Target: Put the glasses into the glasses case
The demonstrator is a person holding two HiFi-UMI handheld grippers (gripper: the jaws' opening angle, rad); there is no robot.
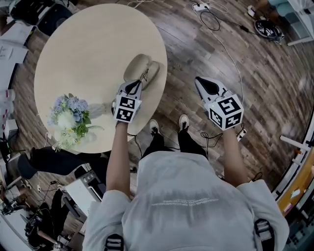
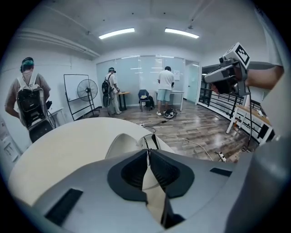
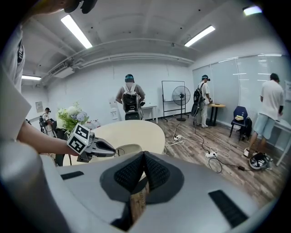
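The beige glasses case (image 1: pixel 139 67) lies open near the right edge of the round table (image 1: pixel 83 54). My left gripper (image 1: pixel 141 80) hovers over the case's near end, shut on the thin black glasses (image 1: pixel 145 76). In the left gripper view the jaws meet on a thin black part of the glasses (image 2: pixel 152 140), just above the case (image 2: pixel 122 144). My right gripper (image 1: pixel 201 81) is off the table over the wooden floor, shut and empty. The right gripper view shows the left gripper (image 3: pixel 111 149) beside the case (image 3: pixel 128 149).
A bouquet of blue and white flowers (image 1: pixel 69 117) lies at the table's near left edge. Cables and a power strip (image 1: pixel 200 7) lie on the floor beyond. Several people, a fan (image 2: pixel 87 90) and a whiteboard stand at the far wall.
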